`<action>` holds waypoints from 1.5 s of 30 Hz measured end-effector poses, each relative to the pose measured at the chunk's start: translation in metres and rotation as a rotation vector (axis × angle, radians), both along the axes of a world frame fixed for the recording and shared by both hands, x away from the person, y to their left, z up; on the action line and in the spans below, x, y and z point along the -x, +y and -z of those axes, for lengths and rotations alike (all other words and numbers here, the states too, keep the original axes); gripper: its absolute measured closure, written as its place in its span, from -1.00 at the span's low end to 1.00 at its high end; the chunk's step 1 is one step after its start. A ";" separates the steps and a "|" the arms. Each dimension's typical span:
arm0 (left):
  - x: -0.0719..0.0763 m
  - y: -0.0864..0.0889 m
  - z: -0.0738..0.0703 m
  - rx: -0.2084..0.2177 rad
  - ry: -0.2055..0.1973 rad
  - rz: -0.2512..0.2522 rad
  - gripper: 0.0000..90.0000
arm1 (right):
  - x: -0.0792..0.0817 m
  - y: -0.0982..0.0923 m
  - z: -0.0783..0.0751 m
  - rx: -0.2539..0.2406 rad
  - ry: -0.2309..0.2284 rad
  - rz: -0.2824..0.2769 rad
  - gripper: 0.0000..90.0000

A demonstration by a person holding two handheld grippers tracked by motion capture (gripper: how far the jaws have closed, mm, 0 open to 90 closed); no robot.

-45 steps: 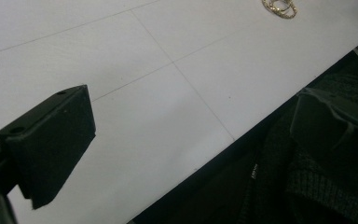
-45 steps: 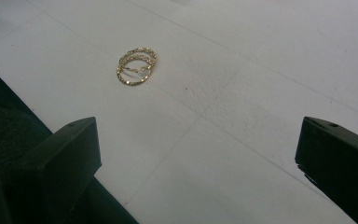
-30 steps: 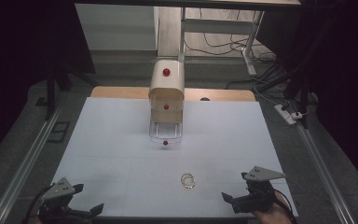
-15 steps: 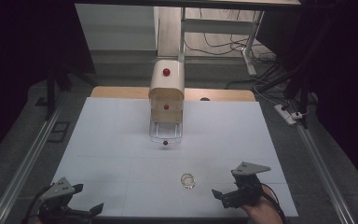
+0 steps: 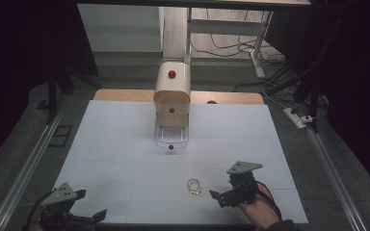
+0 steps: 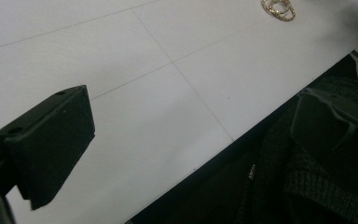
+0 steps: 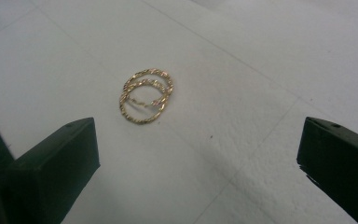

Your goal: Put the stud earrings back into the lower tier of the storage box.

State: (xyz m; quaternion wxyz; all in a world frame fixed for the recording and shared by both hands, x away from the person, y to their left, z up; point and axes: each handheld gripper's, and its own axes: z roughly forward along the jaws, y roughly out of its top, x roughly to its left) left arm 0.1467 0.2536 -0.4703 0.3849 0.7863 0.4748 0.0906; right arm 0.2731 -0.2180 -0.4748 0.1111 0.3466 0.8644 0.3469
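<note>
Two thin gold rings [image 5: 193,186] lie overlapped on the white table [image 5: 115,144], front centre. My right gripper [image 5: 217,198] is just right of them, held by a hand, open and pointing left at them. In the right gripper view the gold rings [image 7: 142,99] lie flat ahead of the wide-apart jaws of the right gripper [image 7: 198,154], slightly left of centre, untouched. My left gripper [image 5: 91,204] rests open at the front left corner. In the left gripper view, the left gripper [image 6: 191,126] is empty, with the rings [image 6: 278,8] far off at the top.
A small cream drawer cabinet [image 5: 172,96] with red knobs stands at the back centre. Its clear bottom drawer [image 5: 171,137] is pulled out toward me. The table's front edge [image 6: 242,140] runs under the left gripper, with dark knitted clothing [image 6: 307,186] beyond it.
My right gripper has moved left and a little forward, closing on the gold rings. The left gripper and the rings have stayed put.
</note>
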 end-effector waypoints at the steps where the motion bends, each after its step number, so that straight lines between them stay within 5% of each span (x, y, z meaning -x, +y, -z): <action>1: 0.000 0.000 0.000 0.000 0.000 0.000 -1.00 | -0.002 0.002 0.000 0.002 0.000 -0.006 -1.00; 11: 0.000 0.000 0.000 0.004 0.004 -0.002 -1.00 | -0.023 0.021 0.008 0.008 0.042 -0.008 -1.00; 30: -0.001 0.001 0.000 0.004 0.006 -0.002 -1.00 | -0.058 0.053 0.027 0.125 0.050 -0.043 -0.96; 34: -0.001 0.001 0.000 0.004 0.007 -0.002 -1.00 | -0.063 0.059 0.031 0.139 0.072 -0.061 -0.68; 38: -0.001 0.001 0.000 0.003 0.008 0.000 -1.00 | -0.066 0.066 0.033 0.163 0.101 -0.125 -0.11; 44: -0.001 0.000 0.001 0.003 0.011 0.001 -1.00 | -0.066 0.074 0.034 0.184 0.110 -0.174 0.32; 45: -0.001 0.000 0.001 0.003 0.012 0.001 -1.00 | -0.066 0.076 0.034 0.184 0.119 -0.191 0.52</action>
